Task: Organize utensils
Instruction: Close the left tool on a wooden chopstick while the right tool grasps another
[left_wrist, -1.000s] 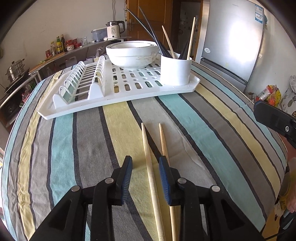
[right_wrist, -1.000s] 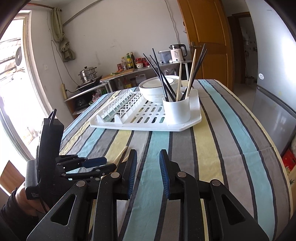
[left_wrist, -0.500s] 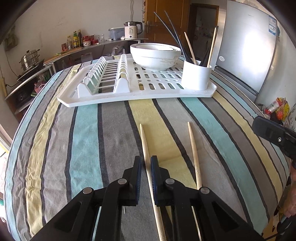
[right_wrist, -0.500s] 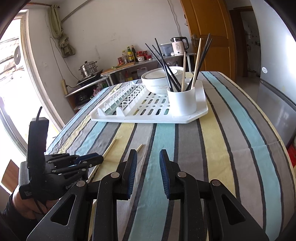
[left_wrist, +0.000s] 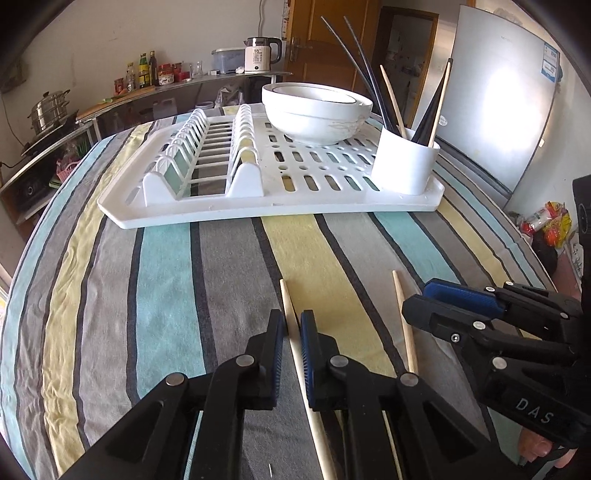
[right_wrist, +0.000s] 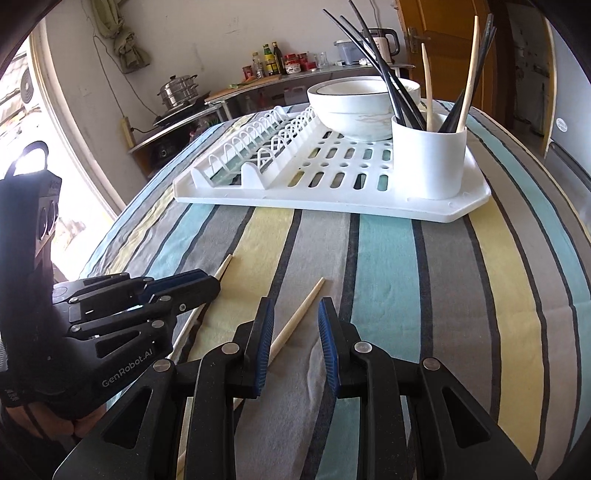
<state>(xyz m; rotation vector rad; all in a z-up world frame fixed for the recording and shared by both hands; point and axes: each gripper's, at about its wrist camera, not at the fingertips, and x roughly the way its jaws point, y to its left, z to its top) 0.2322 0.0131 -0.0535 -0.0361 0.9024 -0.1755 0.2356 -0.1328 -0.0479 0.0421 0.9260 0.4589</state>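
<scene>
Two wooden chopsticks lie on the striped tablecloth. My left gripper (left_wrist: 291, 326) is shut on the left chopstick (left_wrist: 287, 299), also seen in the right wrist view (right_wrist: 223, 267). The second chopstick (left_wrist: 404, 317) lies to its right, just under my right gripper (left_wrist: 417, 299). In the right wrist view my right gripper (right_wrist: 295, 321) is open, and the second chopstick (right_wrist: 299, 317) passes beside its left finger. A white utensil cup (left_wrist: 404, 162) with several chopsticks stands on the white drying rack (left_wrist: 258, 206).
A white bowl (left_wrist: 317, 110) sits on the rack behind the cup. A fridge (left_wrist: 498, 110) stands at the right, and a kitchen counter (left_wrist: 147, 92) with bottles and a kettle at the back. The table edge curves off at left and right.
My left gripper closed on the left chopstick, which shifted away from the other. My right gripper moved down and in toward the second chopstick.
</scene>
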